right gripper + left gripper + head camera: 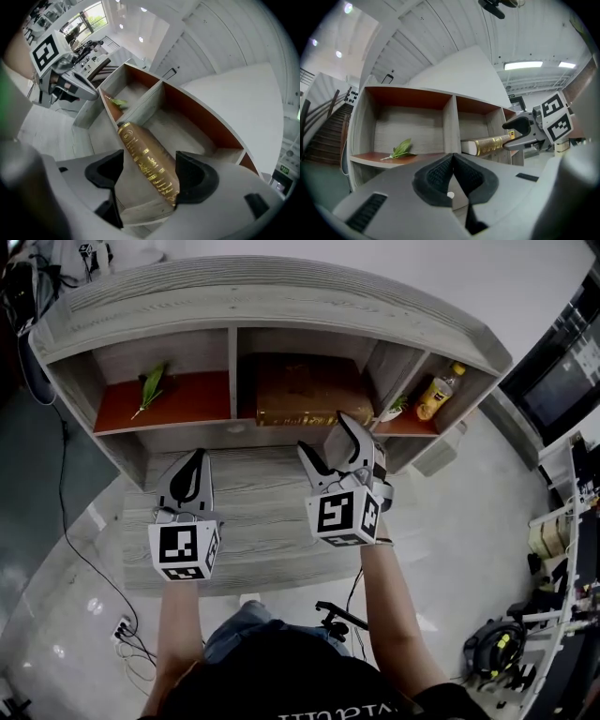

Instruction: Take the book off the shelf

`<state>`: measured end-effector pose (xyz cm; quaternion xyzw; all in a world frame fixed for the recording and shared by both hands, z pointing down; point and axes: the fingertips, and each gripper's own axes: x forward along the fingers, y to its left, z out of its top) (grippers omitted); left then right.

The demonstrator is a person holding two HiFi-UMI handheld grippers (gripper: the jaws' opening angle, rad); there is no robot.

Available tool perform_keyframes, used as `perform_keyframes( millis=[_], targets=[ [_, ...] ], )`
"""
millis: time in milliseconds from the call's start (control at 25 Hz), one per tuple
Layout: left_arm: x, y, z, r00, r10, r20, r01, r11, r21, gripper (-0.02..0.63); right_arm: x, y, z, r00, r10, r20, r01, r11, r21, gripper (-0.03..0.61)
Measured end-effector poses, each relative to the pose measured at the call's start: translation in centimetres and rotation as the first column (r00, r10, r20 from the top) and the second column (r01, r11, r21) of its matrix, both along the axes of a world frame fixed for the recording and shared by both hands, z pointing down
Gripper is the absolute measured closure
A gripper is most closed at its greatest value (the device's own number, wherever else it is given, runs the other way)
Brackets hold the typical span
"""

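Observation:
A brown book (305,390) with gold lettering lies flat in the middle compartment of the grey wooden shelf (281,296). My right gripper (326,435) is open at the book's front edge. In the right gripper view the gilt spine (145,157) runs between the two spread pads, and the right pad (194,176) is close against it. My left gripper (195,457) hovers over the table in front of the left compartment. It is shut (453,157) with nothing between its pads. The left gripper view shows the book (487,144) and the right gripper (525,129) from the side.
A green leaf (152,387) lies in the left compartment. The right compartment holds a yellow bottle (439,390) and a small plant (396,407). The shelf stands on a grey wooden table (253,521). Cables lie on the floor at the left.

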<state>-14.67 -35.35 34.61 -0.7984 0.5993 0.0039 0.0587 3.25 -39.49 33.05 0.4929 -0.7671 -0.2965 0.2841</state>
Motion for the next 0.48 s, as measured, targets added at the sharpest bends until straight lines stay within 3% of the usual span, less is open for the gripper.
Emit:
perform_keyframes(
  millis=[160,320,480],
  targets=[
    [-0.1,-1.2,0.5,1.0,0.01,0.002,-0.01,1.0,-0.014,0.604,-0.4,-1.7,0.5,0.993,-0.013,-0.119,0.013,1.0,-0.002,0.222],
    [-0.1,-2.1,0.9,1.0,0.022,0.009,-0.022,0.999,-0.025,0.604,-0.7,-3.2,1.6,0.965,-0.017,-0.261,0.014,1.0,-0.014,0.222],
    [0.1,-2.6,1.4,0.999,0.04,0.017,-0.039,0.999,-0.033,0.604,-0.8,-4.6,2.0,0.939,-0.002,-0.344,0.001,1.0,-0.002,0.222]
  ],
)
